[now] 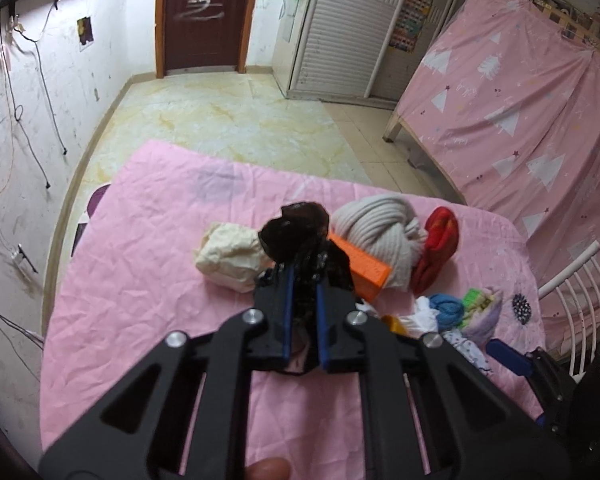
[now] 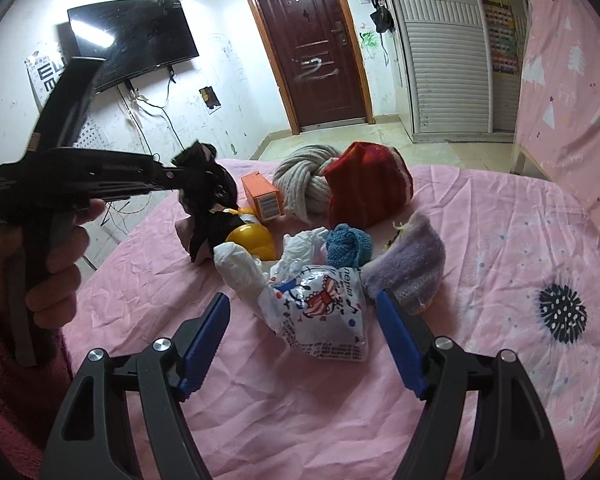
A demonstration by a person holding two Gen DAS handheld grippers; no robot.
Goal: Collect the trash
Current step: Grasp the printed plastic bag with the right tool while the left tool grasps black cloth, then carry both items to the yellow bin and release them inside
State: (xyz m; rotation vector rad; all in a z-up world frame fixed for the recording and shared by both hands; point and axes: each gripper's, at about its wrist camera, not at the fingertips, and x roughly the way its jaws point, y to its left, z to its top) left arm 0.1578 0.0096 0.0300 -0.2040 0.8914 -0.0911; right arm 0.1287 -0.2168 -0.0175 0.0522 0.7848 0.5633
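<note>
A pile of odds and ends lies on the pink sheet (image 1: 140,240). My left gripper (image 1: 304,276) is shut on a crumpled black bag (image 1: 296,232), lifted just above the pile; the right wrist view shows that gripper (image 2: 180,178) in a hand at the left, with the black bag (image 2: 204,188) hanging from it. My right gripper (image 2: 302,300) stands open, its blue pads on either side of a white printed plastic bag (image 2: 324,312) without touching it. One of its blue fingers (image 1: 504,354) shows at the lower right.
Around them lie a cream wad (image 1: 228,252), an orange box (image 2: 262,198), beige yarn (image 2: 304,176), a red knit (image 2: 364,188), a blue knit (image 2: 348,244), a purple fuzzy piece (image 2: 408,272) and a yellow thing (image 2: 250,240). A white chair back (image 1: 572,280) stands right.
</note>
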